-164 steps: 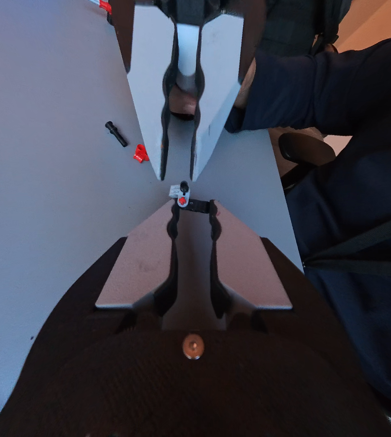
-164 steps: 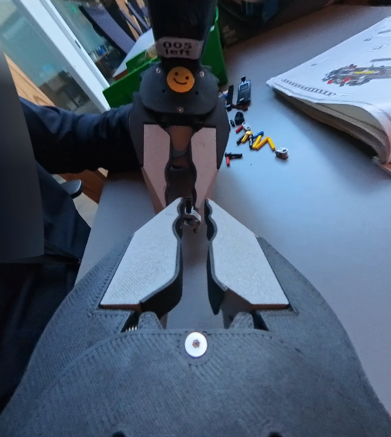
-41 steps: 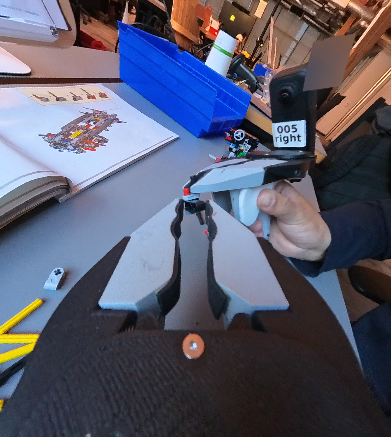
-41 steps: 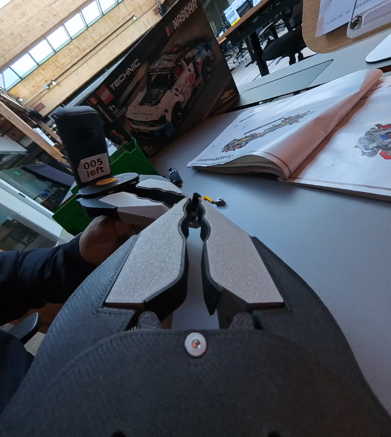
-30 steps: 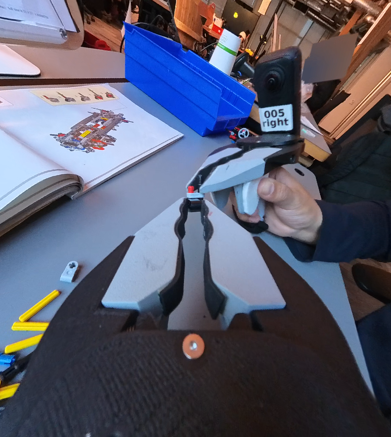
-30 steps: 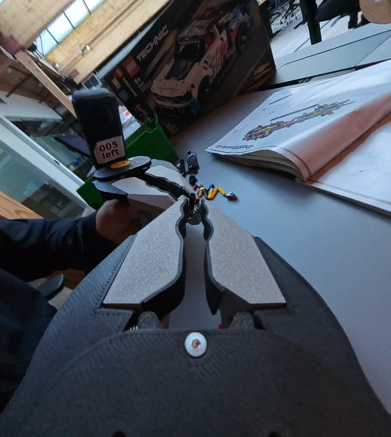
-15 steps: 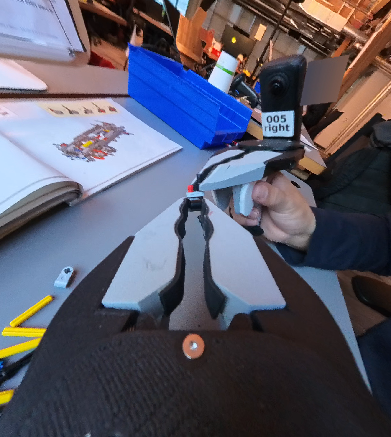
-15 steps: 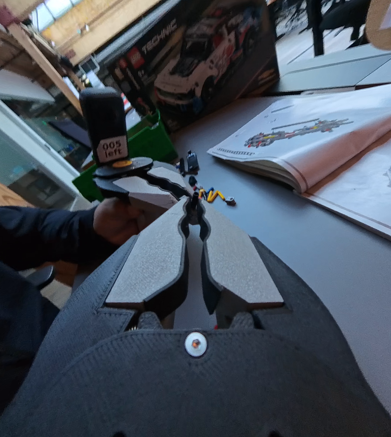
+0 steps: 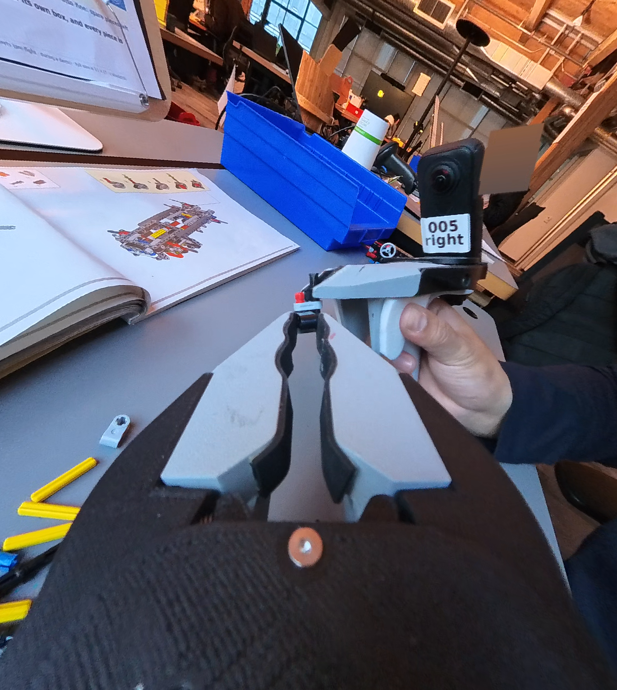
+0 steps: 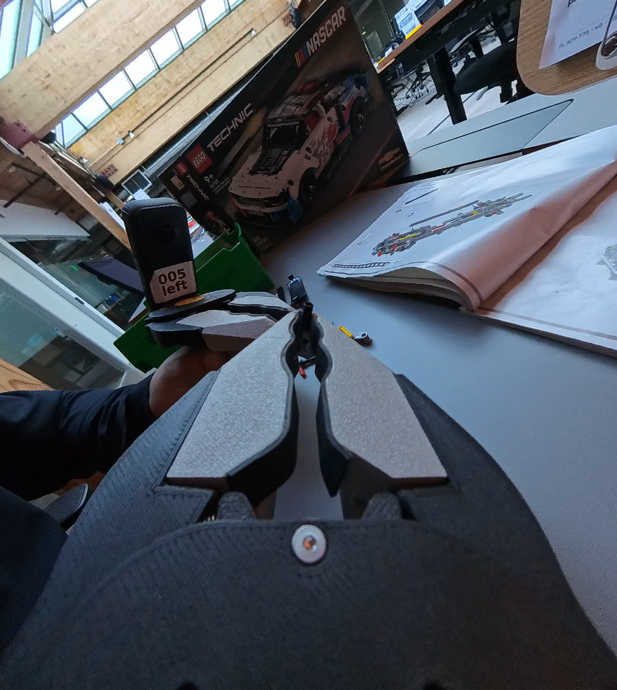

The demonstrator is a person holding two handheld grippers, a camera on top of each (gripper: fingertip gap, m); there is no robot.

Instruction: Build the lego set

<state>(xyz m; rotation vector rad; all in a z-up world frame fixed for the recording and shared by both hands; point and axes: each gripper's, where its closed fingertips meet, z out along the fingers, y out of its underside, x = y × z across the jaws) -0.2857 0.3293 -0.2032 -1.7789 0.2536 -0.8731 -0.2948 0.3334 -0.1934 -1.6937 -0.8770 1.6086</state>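
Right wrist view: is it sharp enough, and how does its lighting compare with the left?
Right wrist view: the instruction booklet is blurred at right, the window is bright, and the claw body is dark. Left wrist view: sharp, warm lamps behind, straight edges bowed.

1. A white label [image 9: 445, 232] with dark print sits on a black camera [image 9: 448, 179].
2. A second white label [image 10: 172, 282] sits on another black camera [image 10: 157, 231].
3. A dark cardboard box [image 10: 288, 123] bears pale lettering, small logos and a car picture.
4. An open booklet [image 9: 75, 239] shows drawings with tiny marks.
5. A white sheet [image 9: 49, 33] in a clear stand carries printed lines.
6. A white cup [image 9: 366, 142] has small print, too small to read.
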